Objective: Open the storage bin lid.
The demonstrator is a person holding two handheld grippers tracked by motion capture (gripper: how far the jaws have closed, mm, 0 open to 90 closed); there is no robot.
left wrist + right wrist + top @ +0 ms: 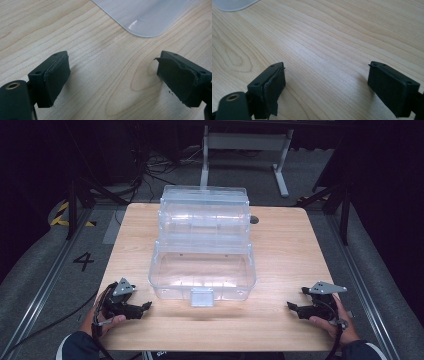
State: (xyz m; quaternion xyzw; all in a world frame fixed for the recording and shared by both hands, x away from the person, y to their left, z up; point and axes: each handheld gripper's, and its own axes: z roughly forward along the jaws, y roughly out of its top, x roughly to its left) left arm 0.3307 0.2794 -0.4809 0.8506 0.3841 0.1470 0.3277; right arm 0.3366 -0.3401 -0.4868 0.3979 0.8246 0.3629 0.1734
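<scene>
Partly cropped clear plastic box (147, 15)

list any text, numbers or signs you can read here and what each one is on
"4" – a black numeral on the grey floor left of the wooden table.
No lettering can be seen on the clear plastic box, its front latch, or the grippers.
Yellow-and-black hazard stripes mark the floor at far left; they carry no words.

Two black grippers, left gripper (146, 306) and right gripper (290, 306), each with a grey three-cornered plate on top, a thin black cable trailing back, flat dark rubber pads (59, 72) with worn edges, small screw holes, dark blue sleeves (80, 346)
</scene>
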